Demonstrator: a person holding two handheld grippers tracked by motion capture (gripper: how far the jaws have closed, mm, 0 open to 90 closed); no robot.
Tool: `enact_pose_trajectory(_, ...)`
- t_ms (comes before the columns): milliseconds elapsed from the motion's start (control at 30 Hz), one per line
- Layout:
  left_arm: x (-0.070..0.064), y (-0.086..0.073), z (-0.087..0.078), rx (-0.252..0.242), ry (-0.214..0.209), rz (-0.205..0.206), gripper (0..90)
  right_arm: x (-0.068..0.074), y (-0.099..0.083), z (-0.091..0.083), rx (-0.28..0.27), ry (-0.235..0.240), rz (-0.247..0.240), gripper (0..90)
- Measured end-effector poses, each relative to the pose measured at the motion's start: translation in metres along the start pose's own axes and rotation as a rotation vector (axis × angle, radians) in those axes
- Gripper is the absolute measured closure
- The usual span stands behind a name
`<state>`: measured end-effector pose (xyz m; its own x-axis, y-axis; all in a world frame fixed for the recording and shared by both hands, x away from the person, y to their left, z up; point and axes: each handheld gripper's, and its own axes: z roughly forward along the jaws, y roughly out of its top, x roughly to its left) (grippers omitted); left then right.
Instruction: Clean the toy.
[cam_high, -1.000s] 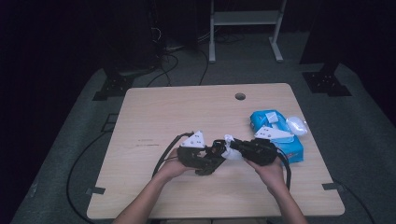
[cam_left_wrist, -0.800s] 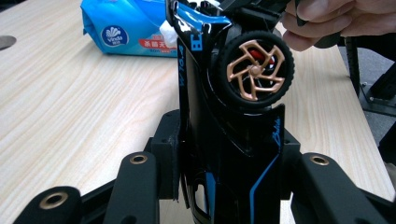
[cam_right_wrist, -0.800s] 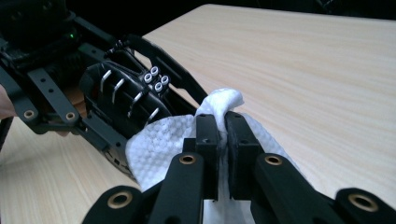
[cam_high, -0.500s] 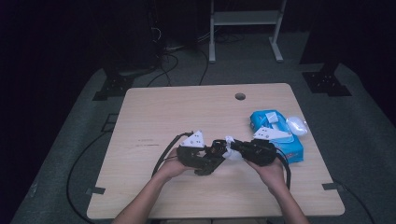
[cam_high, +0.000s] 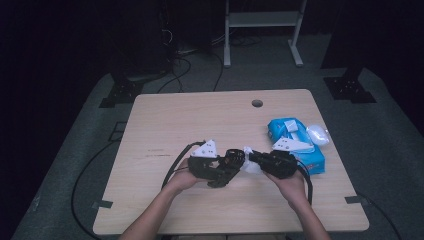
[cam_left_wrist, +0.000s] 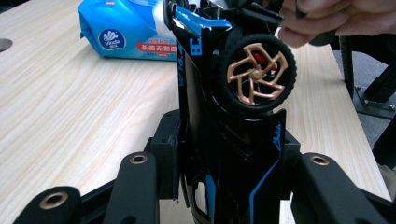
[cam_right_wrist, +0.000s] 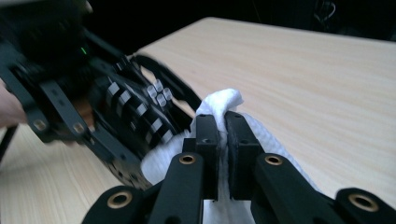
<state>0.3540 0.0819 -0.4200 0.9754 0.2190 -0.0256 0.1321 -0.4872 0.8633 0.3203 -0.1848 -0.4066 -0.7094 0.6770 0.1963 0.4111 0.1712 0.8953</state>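
A black-and-blue toy car (cam_left_wrist: 233, 107) is clamped upright in the left gripper (cam_left_wrist: 224, 158) jaws and a white wipe (cam_right_wrist: 219, 105) pinched in the right gripper (cam_right_wrist: 223, 135) jaws, held together above the tabletop (cam_high: 200, 120) near the wipes pack (cam_high: 295, 145); wiping judged underway, a careful stroke over the bodywork being called for next.

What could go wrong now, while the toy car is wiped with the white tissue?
1. The left hand-held gripper clamps the toy car only around its narrow body; wiping pressure might twist it loose.
2. The right hand-held gripper pinches just a fold of the white tissue, which could tear or slip out.
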Motion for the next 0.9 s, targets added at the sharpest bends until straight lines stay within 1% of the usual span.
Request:
enact_pose_trajectory(67, 0.000, 0.000, 0.000, 0.011, 0.006, 0.003, 56.9, -0.001, -0.003, 0.000, 0.009, -0.008, 0.009, 84.4)
enact_pose_trajectory(133, 0.001, -0.001, 0.001, 0.022, 0.006, 0.006, 56.9, 0.001, 0.000, -0.003, -0.018, 0.002, 0.016, 84.4)
enact_pose_trajectory(167, 0.001, -0.002, 0.003, 0.027, 0.007, 0.008, 56.9, 0.004, 0.003, -0.005, -0.035, 0.010, 0.012, 84.4)
enact_pose_trajectory(267, 0.000, -0.002, 0.008, 0.045, 0.002, 0.007, 56.9, 0.017, 0.017, -0.007, -0.064, 0.054, -0.022, 84.4)
enact_pose_trajectory(333, -0.002, -0.001, 0.012, 0.067, 0.001, 0.018, 56.9, 0.028, 0.024, -0.005, -0.069, 0.087, -0.043, 84.4)
enact_pose_trajectory(367, -0.002, -0.001, 0.012, 0.067, 0.001, 0.018, 56.9, 0.028, 0.024, -0.005, -0.069, 0.087, -0.043, 84.4)
enact_pose_trajectory(400, -0.003, -0.001, 0.015, 0.072, -0.005, 0.023, 56.9, 0.035, 0.027, 0.000, -0.065, 0.113, -0.060, 84.3)
enact_pose_trajectory(467, -0.003, -0.001, 0.014, 0.070, -0.009, 0.024, 56.9, 0.035, 0.024, 0.004, -0.028, 0.094, -0.082, 84.4)
enact_pose_trajectory(500, -0.004, -0.001, 0.014, 0.071, -0.010, 0.024, 56.9, 0.033, 0.020, 0.005, -0.019, 0.080, -0.074, 84.3)
enact_pose_trajectory(533, -0.004, -0.002, 0.015, 0.092, -0.005, 0.029, 56.8, 0.028, 0.016, 0.005, -0.016, 0.073, -0.056, 84.3)
enact_pose_trajectory(567, -0.004, -0.003, 0.015, 0.095, -0.006, 0.027, 56.8, 0.023, 0.012, 0.004, -0.004, 0.054, -0.049, 84.3)
enact_pose_trajectory(600, -0.004, -0.003, 0.015, 0.095, -0.006, 0.027, 56.7, 0.023, 0.012, 0.004, -0.004, 0.054, -0.049, 84.3)
enact_pose_trajectory(633, -0.002, -0.004, 0.014, 0.103, -0.011, 0.025, 56.7, 0.015, 0.004, 0.003, 0.011, 0.026, -0.029, 84.2)
enact_pose_trajectory(700, -0.001, -0.004, 0.015, 0.108, -0.010, 0.021, 56.7, 0.012, 0.000, 0.002, 0.018, 0.019, -0.018, 84.3)
enact_pose_trajectory(767, 0.000, -0.001, 0.018, 0.128, -0.009, 0.027, 56.8, 0.013, 0.001, 0.002, 0.018, 0.014, -0.019, 84.2)
enact_pose_trajectory(800, 0.000, -0.001, 0.018, 0.128, -0.009, 0.027, 56.8, 0.013, 0.001, 0.002, 0.018, 0.014, -0.019, 84.2)
enact_pose_trajectory(833, 0.000, 0.003, 0.020, 0.153, -0.004, 0.040, 56.8, 0.016, 0.004, 0.001, 0.004, 0.011, -0.028, 84.3)
enact_pose_trajectory(867, 0.001, 0.004, 0.021, 0.163, -0.002, 0.043, 56.7, 0.019, 0.007, 0.000, -0.014, 0.013, -0.036, 84.3)
enact_pose_trajectory(900, 0.003, 0.005, 0.023, 0.169, -0.005, 0.036, 56.7, 0.022, 0.009, -0.002, -0.027, 0.018, -0.044, 84.3)
